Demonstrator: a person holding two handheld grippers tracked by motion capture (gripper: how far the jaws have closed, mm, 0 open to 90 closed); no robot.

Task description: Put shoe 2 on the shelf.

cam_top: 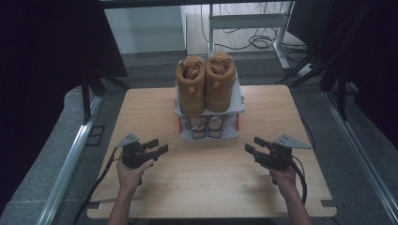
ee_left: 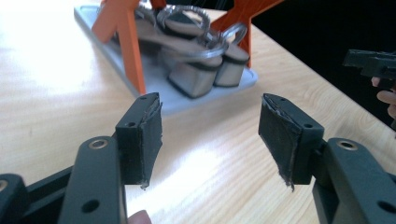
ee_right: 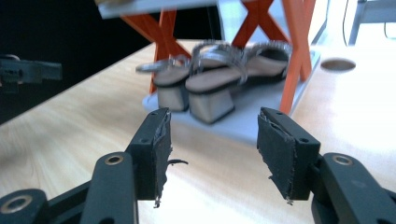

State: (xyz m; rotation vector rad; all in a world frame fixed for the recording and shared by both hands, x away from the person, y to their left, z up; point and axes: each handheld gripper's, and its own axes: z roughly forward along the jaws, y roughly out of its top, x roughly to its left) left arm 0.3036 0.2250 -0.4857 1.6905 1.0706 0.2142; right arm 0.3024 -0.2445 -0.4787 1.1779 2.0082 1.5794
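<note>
While both grippers, left (cam_top: 158, 146) and right (cam_top: 253, 145), stood apart and empty, the sandals (ee_right: 219, 88) ahead risked snagging the rack's orange legs (ee_right: 295, 56).

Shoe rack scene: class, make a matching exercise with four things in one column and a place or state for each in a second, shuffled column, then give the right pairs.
Things:
1. tan boots
2. strappy sandals
3. left gripper
4. orange legs

Places or states:
A. on the bottom shelf of the rack
B. jaws open over the bare table, nothing between them
C. on the top shelf of the rack
D. holding up the grey shelves

Right pairs: 1-C, 2-A, 3-B, 4-D
</note>
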